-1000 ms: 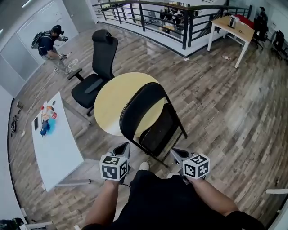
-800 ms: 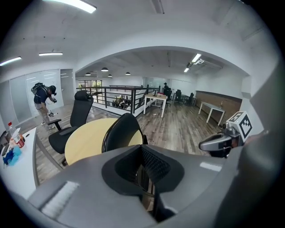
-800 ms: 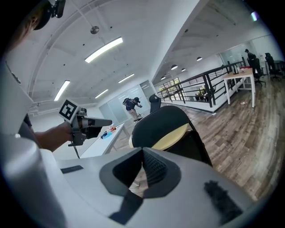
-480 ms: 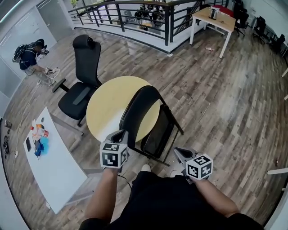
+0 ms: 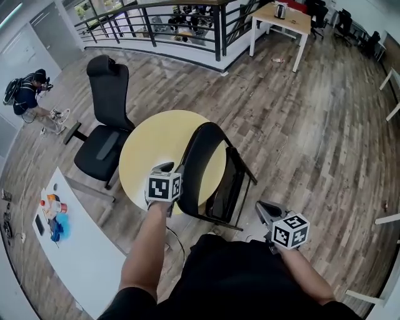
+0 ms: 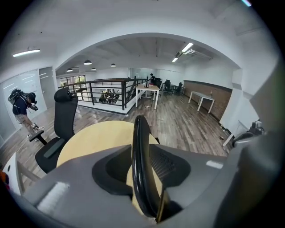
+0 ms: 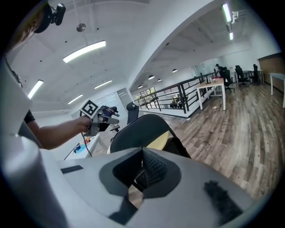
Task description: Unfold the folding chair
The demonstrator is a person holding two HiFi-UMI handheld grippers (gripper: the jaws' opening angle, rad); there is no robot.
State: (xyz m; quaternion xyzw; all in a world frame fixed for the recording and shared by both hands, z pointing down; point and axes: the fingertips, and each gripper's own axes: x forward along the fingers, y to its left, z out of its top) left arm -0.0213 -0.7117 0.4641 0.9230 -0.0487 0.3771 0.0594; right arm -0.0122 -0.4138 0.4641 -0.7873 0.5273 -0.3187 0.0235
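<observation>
Folding chair (image 5: 228,187): black, standing on the wood floor (image 5: 312,125) at the near right edge of the round yellow worktop (image 5: 156,144). From the head view its backrest (image 5: 194,159) overlaps that edge. The long axis runs from the feet up to the curved backrest top, close to upright with a slight lean. The seat panel (image 5: 232,178) sits steeply tilted close to the frame, on the side away from the round worktop, so the chair is not opened out.

Left gripper (image 5: 164,167): at the backrest's edge, over the near rim of the round worktop. In the left gripper view the backrest rim (image 6: 139,147) appears edge-on and rises from between the jaws. The jaws have just been opening and stand apart, with the rim between them and a gap showing beside it. No clamp on it.

Right gripper (image 5: 266,210): low and to the right, beyond the chair from the round worktop and apart from the frame. Its jaws are clenched together on nothing, seen in the right gripper view (image 7: 149,171).

Further out:
- A black office chair (image 5: 106,106) stands just beyond the round worktop's far left side.
- A white worktop (image 5: 81,250) with small items lies to its near left.
- A crouching person (image 5: 28,97) is far left.
- A black railing (image 5: 156,22) and a wooden desk (image 5: 281,19) lie well beyond.
</observation>
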